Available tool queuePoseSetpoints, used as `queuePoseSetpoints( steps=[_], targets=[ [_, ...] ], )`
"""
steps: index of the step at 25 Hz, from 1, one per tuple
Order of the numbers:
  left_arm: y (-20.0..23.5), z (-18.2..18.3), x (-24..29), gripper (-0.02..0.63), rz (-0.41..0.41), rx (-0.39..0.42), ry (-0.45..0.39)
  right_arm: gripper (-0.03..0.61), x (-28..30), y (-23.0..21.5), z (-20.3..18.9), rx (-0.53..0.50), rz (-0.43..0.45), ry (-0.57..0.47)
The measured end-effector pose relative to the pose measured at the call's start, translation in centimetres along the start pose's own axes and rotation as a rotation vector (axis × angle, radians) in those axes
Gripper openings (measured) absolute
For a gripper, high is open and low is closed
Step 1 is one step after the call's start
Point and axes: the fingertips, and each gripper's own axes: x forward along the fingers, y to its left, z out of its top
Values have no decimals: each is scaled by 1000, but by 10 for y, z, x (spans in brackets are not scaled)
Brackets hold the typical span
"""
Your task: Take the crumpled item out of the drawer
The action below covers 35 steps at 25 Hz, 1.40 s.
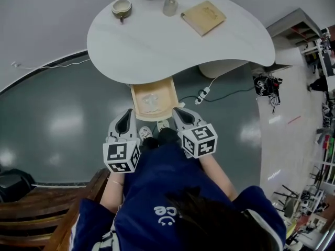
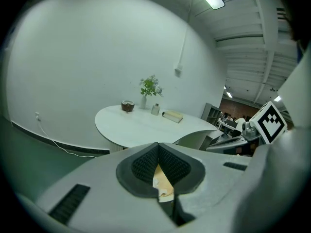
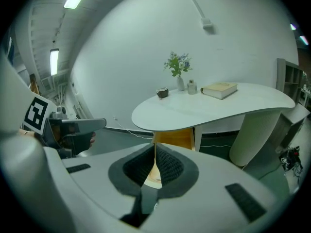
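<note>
White curved counter [image 1: 157, 41] fills top of head view. Open wooden drawer [image 1: 137, 95] juts from under its near edge. Left gripper [image 1: 127, 114] and right gripper [image 1: 177, 111] just beside drawer's near corners, fingers of each pressed together, nothing between. Book [image 1: 203, 17] on counter's far side. Pale crumpled item [image 1: 152, 102] lies inside drawer, untouched. Bowl [image 1: 121, 7], cup [image 1: 170, 7] near book.

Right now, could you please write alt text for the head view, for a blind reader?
An open wooden drawer under a white table holds a crumpled pale item. The left gripper and right gripper, both shut, point toward it.
</note>
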Motion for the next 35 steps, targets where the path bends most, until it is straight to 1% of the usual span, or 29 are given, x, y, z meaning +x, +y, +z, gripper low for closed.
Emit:
queuePoseSetpoints(
  steps=[3, 8, 10, 11, 13, 14, 16, 18, 21, 23, 29, 31, 33, 35],
  targets=[
    [2, 5, 5, 5, 7, -7, -1, 42, 8, -4, 3, 1, 11, 32],
    [7, 11, 9, 4, 53, -40, -8, 48, 20, -10, 8, -31, 38, 87],
    [6, 13, 11, 4, 65, -46, -9, 59, 23, -13, 10, -35, 54, 108],
    [6, 14, 13, 5, 71, -48, -9, 83, 27, -13, 9, -35, 69, 127],
    [7, 16, 14, 4, 87, -53, -13, 161, 37, -12, 4, -42, 110, 180],
    [7, 16, 14, 3, 98, -57, -14, 182, 42, -11, 1, -53, 129, 206],
    [9, 16, 13, 4, 121, -64, -17, 202, 52, -8, -3, -81, 158, 250],
    [13, 16, 10, 5, 148, -71, -18, 227, 64, -5, -7, -120, 188, 297],
    [23, 12, 2, 5, 204, -75, -10, 229, 84, 2, -18, -215, 239, 378],
    [29, 10, -4, 5, 248, -78, -8, 242, 96, 3, -27, -281, 267, 422],
    [45, 3, -22, 5, 360, -120, 0, 252, 129, 6, -53, -411, 348, 533],
    [48, -1, -26, 4, 387, -136, 7, 253, 141, 5, -64, -475, 376, 574],
    [48, -6, -27, 5, 406, -153, 18, 268, 150, 3, -74, -535, 404, 616],
    [48, -11, -29, 5, 422, -165, 29, 270, 159, 3, -82, -589, 430, 642]
  ],
)
